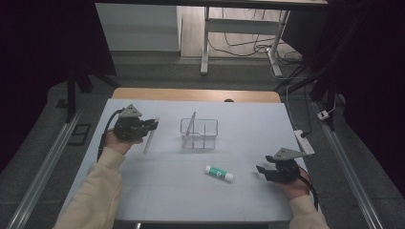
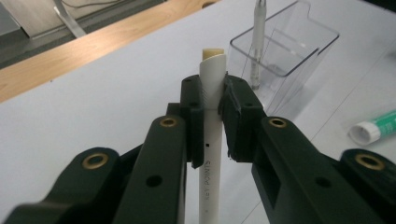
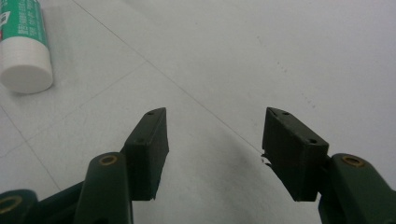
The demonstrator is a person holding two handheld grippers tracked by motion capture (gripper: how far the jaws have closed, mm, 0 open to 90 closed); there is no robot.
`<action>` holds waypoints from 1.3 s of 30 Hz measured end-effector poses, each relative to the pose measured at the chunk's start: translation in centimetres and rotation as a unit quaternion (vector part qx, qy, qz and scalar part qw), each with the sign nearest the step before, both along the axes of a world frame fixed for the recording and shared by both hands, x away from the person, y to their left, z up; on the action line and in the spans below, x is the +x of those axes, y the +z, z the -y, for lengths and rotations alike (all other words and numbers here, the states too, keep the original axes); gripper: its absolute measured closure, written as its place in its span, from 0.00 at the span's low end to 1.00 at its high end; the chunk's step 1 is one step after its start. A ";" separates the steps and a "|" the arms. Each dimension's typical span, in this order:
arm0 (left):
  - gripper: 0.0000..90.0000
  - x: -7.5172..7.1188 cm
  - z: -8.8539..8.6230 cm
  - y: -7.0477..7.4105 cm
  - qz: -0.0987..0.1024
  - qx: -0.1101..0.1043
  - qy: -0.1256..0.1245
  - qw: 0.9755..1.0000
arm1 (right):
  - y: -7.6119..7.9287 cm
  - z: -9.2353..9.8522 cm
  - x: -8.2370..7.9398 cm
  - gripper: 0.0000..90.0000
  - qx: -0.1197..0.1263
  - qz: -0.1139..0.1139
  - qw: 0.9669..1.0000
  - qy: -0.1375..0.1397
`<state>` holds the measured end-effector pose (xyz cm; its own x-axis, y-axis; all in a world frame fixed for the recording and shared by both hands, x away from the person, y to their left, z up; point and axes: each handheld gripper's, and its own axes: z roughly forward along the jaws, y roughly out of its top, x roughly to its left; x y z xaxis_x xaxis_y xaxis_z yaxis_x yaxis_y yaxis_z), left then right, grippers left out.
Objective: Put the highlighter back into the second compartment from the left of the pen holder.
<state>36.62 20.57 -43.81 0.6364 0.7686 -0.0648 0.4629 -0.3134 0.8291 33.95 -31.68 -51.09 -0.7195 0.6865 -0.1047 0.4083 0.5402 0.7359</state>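
My left gripper (image 1: 154, 124) (image 2: 211, 100) is shut on a white pen (image 2: 211, 140) (image 1: 149, 139), which hangs tilted above the white mat at the left. A clear plastic holder (image 1: 199, 133) (image 2: 285, 56) with dividers stands at the middle of the mat, and one slim pen (image 1: 191, 125) (image 2: 257, 39) leans inside it. A glue stick (image 1: 219, 173) (image 2: 376, 127) (image 3: 24, 44) with a green label and white cap lies flat toward the front. My right gripper (image 1: 263, 164) (image 3: 215, 140) rests low at the right, open, with bare mat between its jaws.
The white mat (image 1: 172, 186) covers a wooden table (image 1: 196, 94). A white power strip (image 1: 304, 141) lies off the mat's right edge. Desk legs and cables (image 1: 248, 45) stand on the floor behind.
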 end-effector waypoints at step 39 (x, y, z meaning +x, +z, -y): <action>0.87 -0.1 0.6 3.1 0.061 -0.115 -0.005 0.991 | 0.0 0.1 0.0 0.45 0.000 0.001 1.000 0.000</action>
